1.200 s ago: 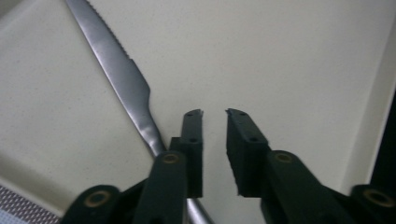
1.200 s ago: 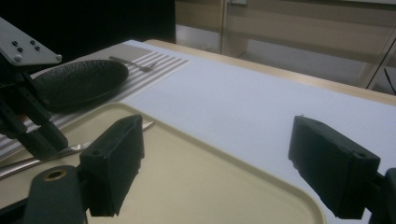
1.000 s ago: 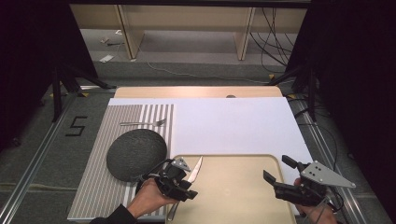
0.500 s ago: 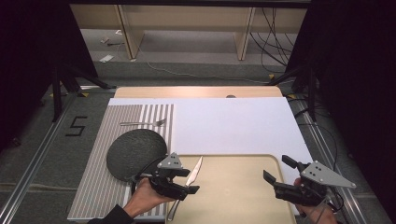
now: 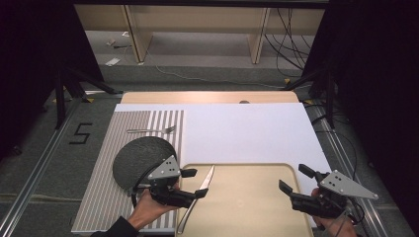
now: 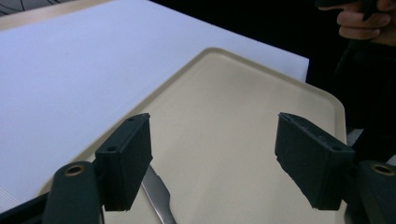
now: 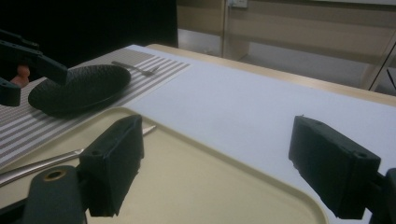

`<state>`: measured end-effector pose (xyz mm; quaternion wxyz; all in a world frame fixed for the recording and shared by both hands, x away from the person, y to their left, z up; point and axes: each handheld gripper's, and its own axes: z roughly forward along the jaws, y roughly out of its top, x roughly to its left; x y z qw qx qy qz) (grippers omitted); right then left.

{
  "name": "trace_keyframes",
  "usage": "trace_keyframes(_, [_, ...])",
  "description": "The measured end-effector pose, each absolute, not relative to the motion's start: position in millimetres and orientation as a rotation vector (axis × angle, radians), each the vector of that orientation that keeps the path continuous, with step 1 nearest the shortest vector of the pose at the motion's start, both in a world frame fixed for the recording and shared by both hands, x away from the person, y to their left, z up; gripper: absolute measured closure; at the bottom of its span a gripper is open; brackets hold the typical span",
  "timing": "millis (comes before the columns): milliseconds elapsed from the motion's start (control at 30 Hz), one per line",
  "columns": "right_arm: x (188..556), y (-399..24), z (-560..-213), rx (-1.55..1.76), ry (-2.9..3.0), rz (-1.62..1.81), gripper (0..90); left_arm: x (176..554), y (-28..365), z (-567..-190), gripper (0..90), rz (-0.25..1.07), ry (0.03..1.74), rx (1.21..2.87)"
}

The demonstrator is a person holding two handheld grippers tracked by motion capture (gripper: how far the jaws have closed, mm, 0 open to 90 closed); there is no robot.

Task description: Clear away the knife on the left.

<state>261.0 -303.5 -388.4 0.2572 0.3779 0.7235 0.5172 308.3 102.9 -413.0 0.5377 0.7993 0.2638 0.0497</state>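
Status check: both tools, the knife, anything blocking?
Left tool open, over the tray edge. Right tool open, empty. Knife lies on the tray's left side, ungripped. Plate and fork on striped mat, clear.

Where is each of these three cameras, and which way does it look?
High view: above the person's side, looking forward and down at the tray; both forearms show.
Left gripper view: on the left gripper, looking across the tray, open fingers in front.
Right gripper view: on the right gripper, facing the plate.
All share the tray and knife.
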Motion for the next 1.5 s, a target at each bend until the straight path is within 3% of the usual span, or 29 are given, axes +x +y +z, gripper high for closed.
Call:
trace_keyframes(933, [260,-305,-388,1.031,1.954,1.471,16.5,298,132,-405,19.0,0.229,0.657,1.740])
trace_keyframes(1500, [257,-304,-387,1.019,1.961,1.473,16.3,283,141,-406,18.9,0.298,0.666,1.726])
